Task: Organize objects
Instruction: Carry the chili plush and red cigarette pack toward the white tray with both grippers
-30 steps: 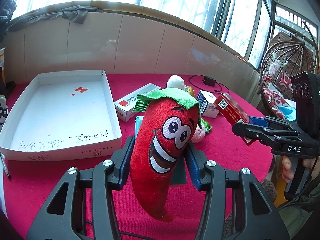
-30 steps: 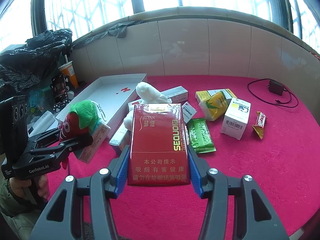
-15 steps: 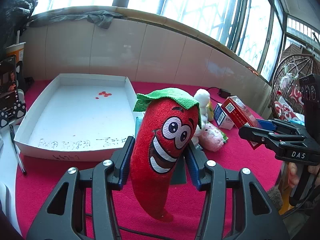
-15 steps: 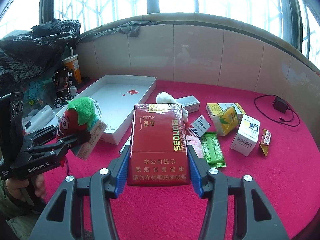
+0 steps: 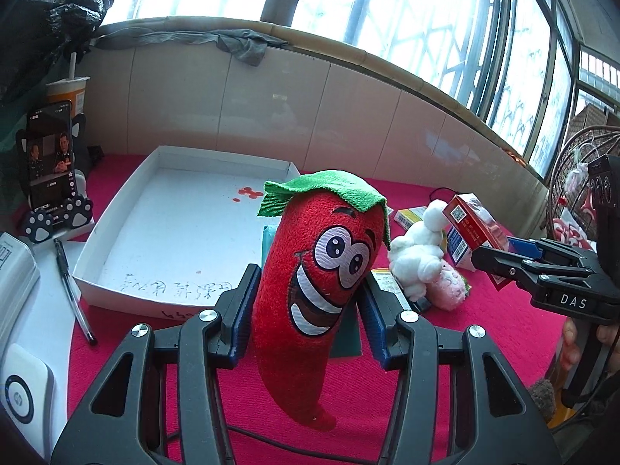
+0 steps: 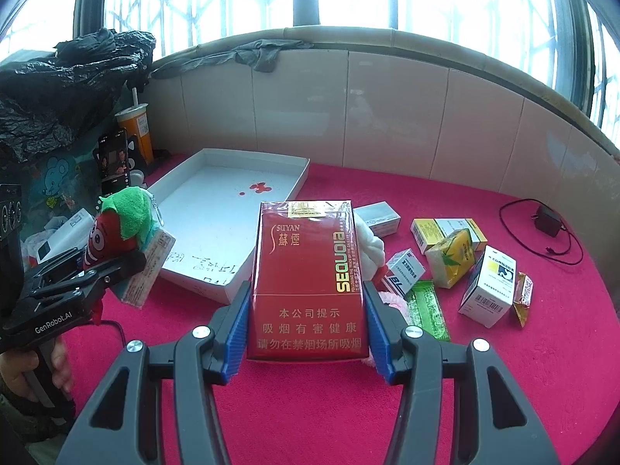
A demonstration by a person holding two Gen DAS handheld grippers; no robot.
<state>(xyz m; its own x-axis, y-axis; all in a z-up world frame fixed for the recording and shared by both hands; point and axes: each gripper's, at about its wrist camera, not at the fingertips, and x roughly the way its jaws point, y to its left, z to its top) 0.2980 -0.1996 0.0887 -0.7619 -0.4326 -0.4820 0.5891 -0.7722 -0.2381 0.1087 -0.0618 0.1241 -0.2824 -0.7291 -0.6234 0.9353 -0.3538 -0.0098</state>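
Your left claw (image 5: 306,306) is squeezing the soft, light plush chili (image 5: 310,294) at mid-body; your right claw (image 6: 306,310) is clamping the stiff red carton (image 6: 306,283) by its sides, both hovering near the white tray (image 6: 217,209).

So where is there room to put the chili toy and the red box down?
The white tray is bare inside except small red spots. The red cloth is free at the near right, this side of the white carton. It is crowded between the tray and the black charger: boxes, packets, plush toys.
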